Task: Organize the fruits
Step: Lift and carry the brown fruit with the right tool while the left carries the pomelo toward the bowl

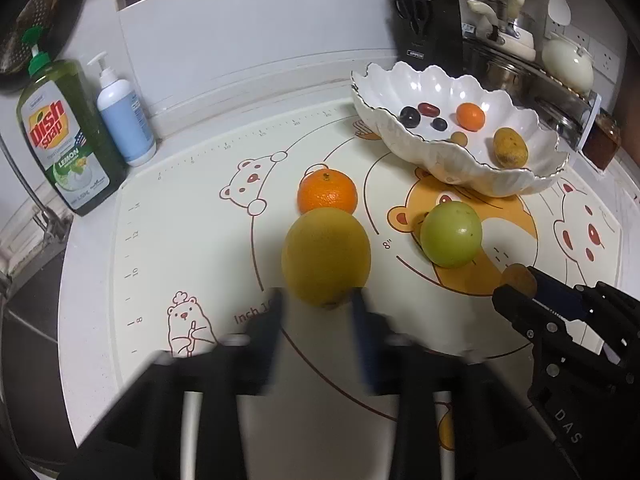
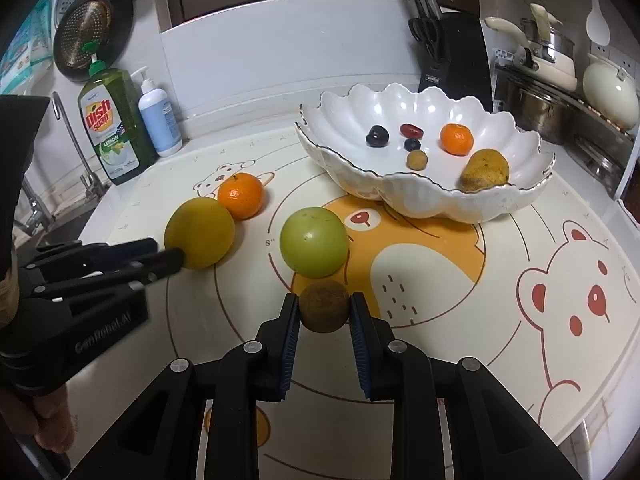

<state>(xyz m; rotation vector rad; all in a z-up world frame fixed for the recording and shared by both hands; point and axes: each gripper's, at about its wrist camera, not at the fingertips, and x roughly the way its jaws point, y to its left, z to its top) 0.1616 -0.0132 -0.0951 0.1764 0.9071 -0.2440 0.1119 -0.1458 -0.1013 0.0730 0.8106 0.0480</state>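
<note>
My right gripper (image 2: 325,312) is shut on a small brown kiwi-like fruit (image 2: 324,306), seen from the left wrist too (image 1: 519,278). My left gripper (image 1: 318,304) is open, its blurred fingers on either side of the near end of a large yellow citrus (image 1: 326,255), also in the right wrist view (image 2: 199,232). An orange (image 1: 327,191) lies just behind the citrus. A green apple (image 1: 451,234) sits on the bear mat (image 1: 192,240). The white scalloped bowl (image 1: 420,152) at the back right holds several small fruits.
A green dish soap bottle (image 1: 66,140) and a blue pump bottle (image 1: 122,116) stand at the back left. A black knife block (image 1: 430,32) and pots on a rack (image 1: 520,64) stand behind the bowl. A sink edge and tap (image 2: 80,168) lie to the left.
</note>
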